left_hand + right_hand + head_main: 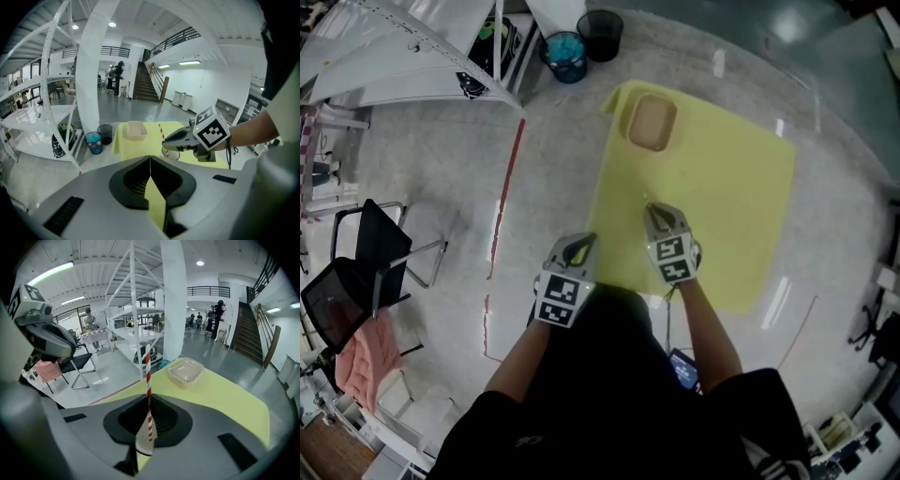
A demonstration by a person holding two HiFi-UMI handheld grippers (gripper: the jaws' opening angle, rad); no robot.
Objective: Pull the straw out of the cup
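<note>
A red-and-white striped straw (pixel 148 380) stands upright between the jaws of my right gripper (pixel 149 401), which is shut on it. In the left gripper view the straw (pixel 160 131) rises above the right gripper (pixel 165 140), and its lower end goes into a clear cup (pixel 170 153) on the yellow table (pixel 140 145). From the head view the right gripper (pixel 652 214) covers the cup. My left gripper (pixel 584 246) hovers beside it at the table's near-left edge. Its jaws (pixel 150 161) are shut with nothing between them.
A clear lidded plastic box (pixel 652 122) sits at the far end of the yellow table (pixel 741 187). Past the table stand a blue bin (pixel 565 56) and a black bin (pixel 601 35). White shelving (pixel 403 47) and a black chair (pixel 375 253) are on the left.
</note>
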